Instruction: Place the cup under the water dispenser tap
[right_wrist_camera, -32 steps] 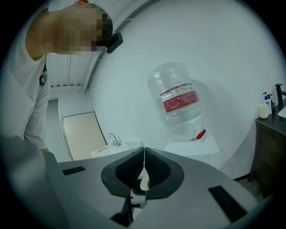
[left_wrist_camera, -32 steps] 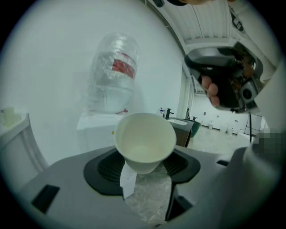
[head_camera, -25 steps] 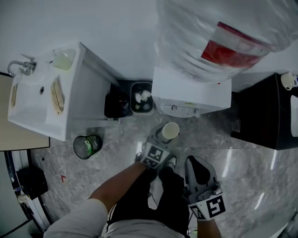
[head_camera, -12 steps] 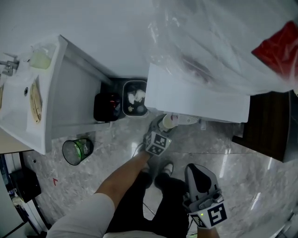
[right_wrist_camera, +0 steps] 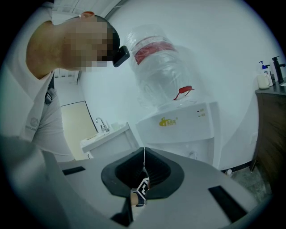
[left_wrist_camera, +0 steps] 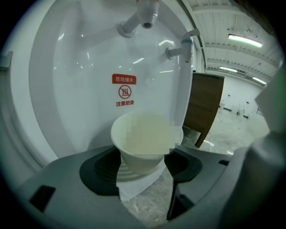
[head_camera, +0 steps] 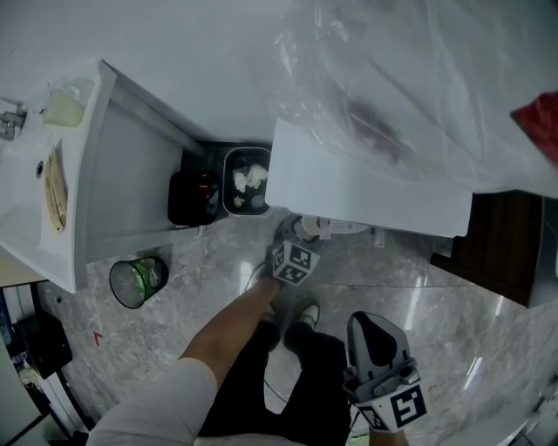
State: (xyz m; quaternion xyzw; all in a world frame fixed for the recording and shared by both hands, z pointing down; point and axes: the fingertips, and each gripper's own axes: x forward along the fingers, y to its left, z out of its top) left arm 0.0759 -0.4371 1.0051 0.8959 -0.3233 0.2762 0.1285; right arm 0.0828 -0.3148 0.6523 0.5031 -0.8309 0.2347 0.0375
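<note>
A white paper cup (left_wrist_camera: 145, 143) stands upright on the white drip tray (left_wrist_camera: 134, 185) in the water dispenser's (head_camera: 366, 187) recess. It sits below the red-capped tap (left_wrist_camera: 145, 13), with a second tap (left_wrist_camera: 181, 47) to its right. My left gripper (left_wrist_camera: 145, 163) has the cup between its black pads (left_wrist_camera: 100, 167), and its jaws are opening and easing off the cup's sides. In the head view the left gripper (head_camera: 301, 233) reaches under the dispenser's top, which hides most of the cup (head_camera: 307, 228). My right gripper (head_camera: 373, 324) hangs back over the floor, shut and empty.
A sink cabinet (head_camera: 52, 174) stands at the left, with a small bin (head_camera: 246, 181) and a black object (head_camera: 192, 199) beside the dispenser. A mesh waste basket (head_camera: 135, 280) sits on the marble floor. A dark wooden cabinet (head_camera: 501, 244) flanks the dispenser's right. A large bottle (right_wrist_camera: 161, 67) tops the dispenser.
My left gripper carried the cup down and forward, from open floor in front of the dispenser into its recess under the overhang. The right gripper sank a little.
</note>
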